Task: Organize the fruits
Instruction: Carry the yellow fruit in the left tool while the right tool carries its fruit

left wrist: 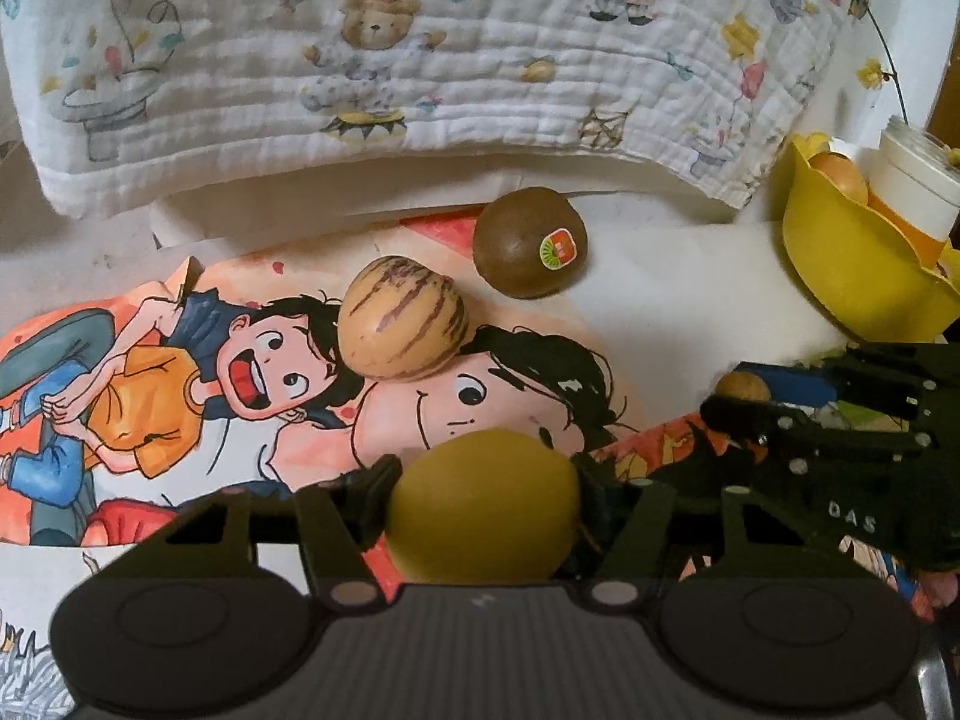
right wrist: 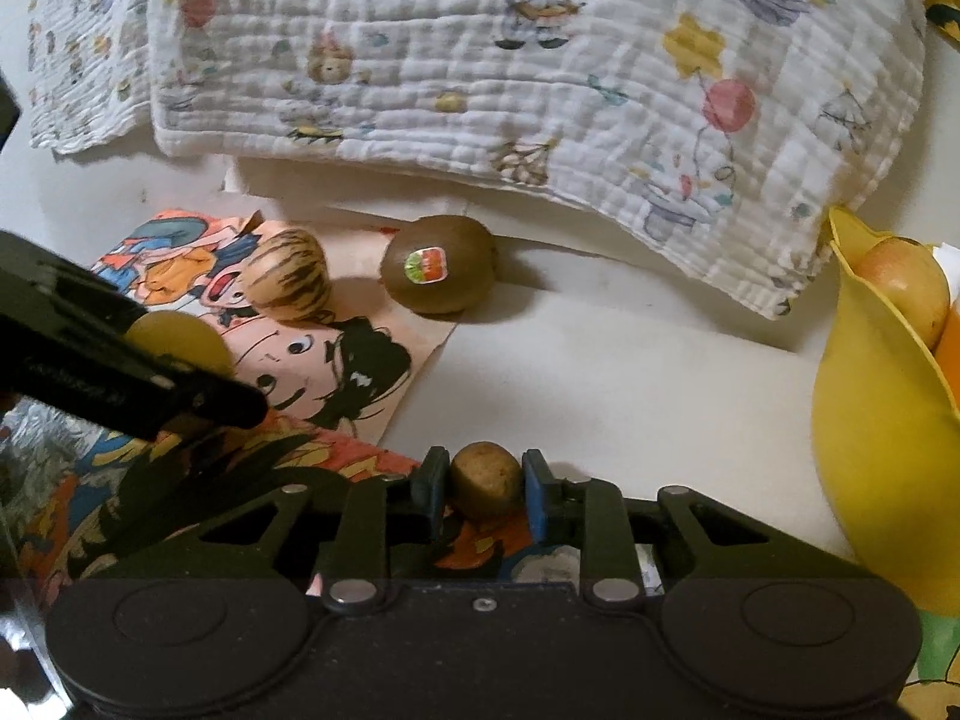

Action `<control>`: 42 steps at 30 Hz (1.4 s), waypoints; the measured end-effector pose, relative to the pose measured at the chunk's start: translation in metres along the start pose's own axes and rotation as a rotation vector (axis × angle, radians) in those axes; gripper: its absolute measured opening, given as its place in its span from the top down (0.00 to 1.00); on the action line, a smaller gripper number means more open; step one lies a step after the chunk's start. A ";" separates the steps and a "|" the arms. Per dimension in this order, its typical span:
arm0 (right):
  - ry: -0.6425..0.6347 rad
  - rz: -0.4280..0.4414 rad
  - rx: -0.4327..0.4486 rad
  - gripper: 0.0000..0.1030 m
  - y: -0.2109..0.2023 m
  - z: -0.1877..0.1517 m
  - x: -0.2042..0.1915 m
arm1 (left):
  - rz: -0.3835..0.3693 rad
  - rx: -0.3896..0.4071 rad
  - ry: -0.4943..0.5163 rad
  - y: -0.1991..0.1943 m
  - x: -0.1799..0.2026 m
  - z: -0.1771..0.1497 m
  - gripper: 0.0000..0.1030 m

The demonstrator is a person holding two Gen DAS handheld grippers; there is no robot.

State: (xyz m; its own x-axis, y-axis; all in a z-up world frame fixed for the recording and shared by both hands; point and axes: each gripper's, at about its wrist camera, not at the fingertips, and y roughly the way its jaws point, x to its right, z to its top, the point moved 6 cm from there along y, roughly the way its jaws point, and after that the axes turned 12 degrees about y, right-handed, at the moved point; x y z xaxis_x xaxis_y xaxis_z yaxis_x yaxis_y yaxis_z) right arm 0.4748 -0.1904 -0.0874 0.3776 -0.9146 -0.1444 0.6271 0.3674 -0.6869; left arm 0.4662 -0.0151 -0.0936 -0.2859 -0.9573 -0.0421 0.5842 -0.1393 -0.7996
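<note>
1. Holding fruit: left tool (left wrist: 480,498) is clamped on a yellow fruit (left wrist: 480,510); right tool (right wrist: 485,486) pinches a small brown fruit (right wrist: 485,479).
2. Next, probably carry both to the yellow bowl (right wrist: 870,420) at right; kiwi (right wrist: 441,264) and striped fruit (right wrist: 288,282) wait on the counter (right wrist: 600,372).

White tabletop (right wrist: 630,372): bears a cartoon-printed paper sheet (left wrist: 150,372) at the left, a yellow bowl (right wrist: 870,438) at the right edge, and a bear-patterned muslin cloth (right wrist: 480,60) draped along the back. On the sheet lies a striped tan fruit (left wrist: 403,317). A brown kiwi with a sticker (right wrist: 439,264) sits just beside it, at the sheet's far corner.
</note>
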 end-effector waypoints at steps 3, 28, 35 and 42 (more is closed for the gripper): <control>-0.034 0.010 -0.009 0.73 -0.004 -0.002 -0.006 | -0.004 0.001 0.012 -0.002 0.001 -0.001 0.37; -0.056 0.076 0.088 0.73 -0.132 -0.038 -0.049 | -0.154 0.100 0.041 -0.103 0.049 -0.029 0.38; -0.062 0.089 0.112 0.73 -0.180 -0.065 -0.074 | -0.191 0.133 0.043 -0.137 0.065 -0.055 0.38; -0.048 0.134 0.117 0.73 -0.210 -0.093 -0.099 | -0.189 0.148 0.049 -0.163 0.074 -0.084 0.38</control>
State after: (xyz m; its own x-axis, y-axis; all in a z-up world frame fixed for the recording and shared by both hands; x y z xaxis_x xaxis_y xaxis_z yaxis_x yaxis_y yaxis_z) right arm 0.2423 -0.1922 0.0049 0.4938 -0.8479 -0.1930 0.6426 0.5054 -0.5759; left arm 0.2856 -0.0421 -0.0166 -0.4350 -0.8979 0.0676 0.6208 -0.3534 -0.6998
